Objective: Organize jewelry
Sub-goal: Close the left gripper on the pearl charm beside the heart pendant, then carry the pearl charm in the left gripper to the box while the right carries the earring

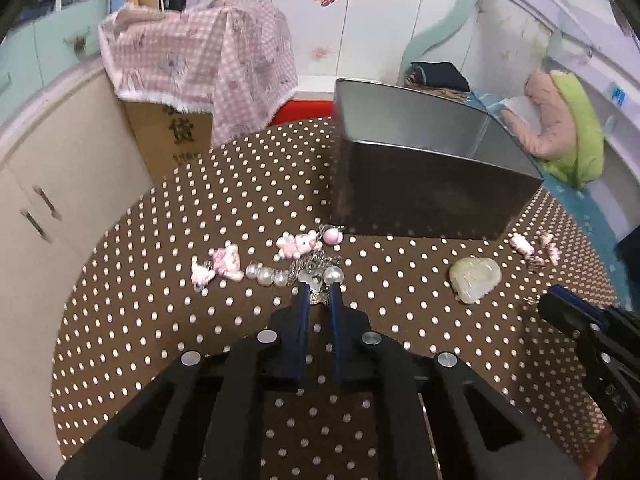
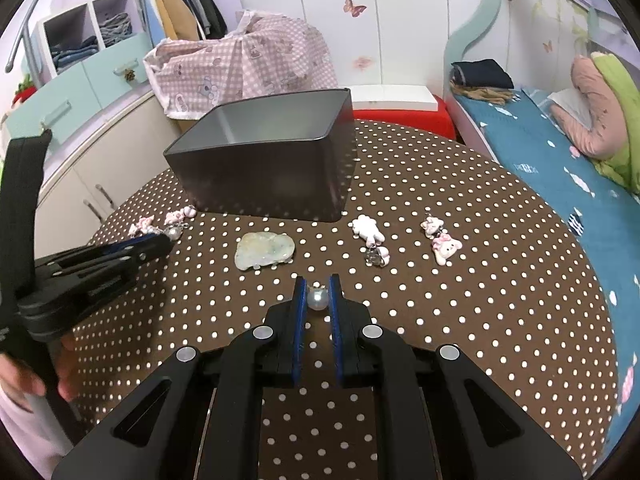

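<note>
Right gripper (image 2: pixel 318 286) fingers pinch pearl (image 2: pixel 318 299) | left gripper (image 1: pixel 319 290) fingers nearly together on silver charm (image 1: pixel 314 278)

One tin (image 2: pixel 264 160) sits on one table (image 2: pixel 480 320). One green stone (image 2: pixel 265 251) lies there. One pearl (image 2: pixel 318 299) is by itself. About seven pink charms (image 2: pixel 446 249) and one white charm (image 2: pixel 369 231) lie around.

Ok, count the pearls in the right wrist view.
2. One pearl is clamped in the right tool; another pearl sits at the tip of the left tool. More may hide behind it.
</note>
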Demonstrator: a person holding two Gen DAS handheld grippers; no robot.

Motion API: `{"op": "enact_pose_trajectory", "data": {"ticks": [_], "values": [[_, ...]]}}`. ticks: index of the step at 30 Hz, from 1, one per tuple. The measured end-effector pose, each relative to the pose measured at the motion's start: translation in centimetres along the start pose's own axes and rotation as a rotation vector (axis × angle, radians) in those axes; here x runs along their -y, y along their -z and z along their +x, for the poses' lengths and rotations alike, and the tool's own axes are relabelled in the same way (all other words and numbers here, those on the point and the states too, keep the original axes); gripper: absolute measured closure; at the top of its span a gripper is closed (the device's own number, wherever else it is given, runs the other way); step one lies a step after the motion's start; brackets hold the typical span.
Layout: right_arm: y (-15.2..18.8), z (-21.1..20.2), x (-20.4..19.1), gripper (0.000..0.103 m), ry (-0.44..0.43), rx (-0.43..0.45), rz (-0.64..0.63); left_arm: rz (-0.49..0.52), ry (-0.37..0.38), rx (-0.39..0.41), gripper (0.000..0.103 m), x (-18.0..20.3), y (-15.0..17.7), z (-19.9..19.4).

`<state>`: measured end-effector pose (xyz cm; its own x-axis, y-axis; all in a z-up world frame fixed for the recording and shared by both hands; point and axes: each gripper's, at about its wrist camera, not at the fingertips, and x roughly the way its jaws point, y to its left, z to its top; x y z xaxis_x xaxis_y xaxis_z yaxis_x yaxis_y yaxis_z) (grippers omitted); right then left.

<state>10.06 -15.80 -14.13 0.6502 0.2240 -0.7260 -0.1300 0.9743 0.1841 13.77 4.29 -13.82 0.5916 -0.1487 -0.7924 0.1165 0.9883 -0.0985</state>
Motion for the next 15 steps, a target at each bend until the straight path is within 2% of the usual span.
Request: {"op": "enact_pose_trajectory", "data": {"ticks": [3, 7, 15], "values": [[0.0, -0.1, 0.3, 0.091, 0.001, 0.003, 0.009, 0.006, 0.008, -0.008, 0.098, -0.5, 0.4, -0.3], [0.0, -0.4, 0.3, 0.091, -0.003, 0.010, 0.011, -0.005, 0.058, -0.026, 0.098, -1.0, 1.2, -1.2], [-0.1, -0.8, 0.1, 0.091, -0.007, 0.017, 0.009, -0.009, 0.093, 0.018, 0.098, -1.6, 1.6, -4.0]]}}
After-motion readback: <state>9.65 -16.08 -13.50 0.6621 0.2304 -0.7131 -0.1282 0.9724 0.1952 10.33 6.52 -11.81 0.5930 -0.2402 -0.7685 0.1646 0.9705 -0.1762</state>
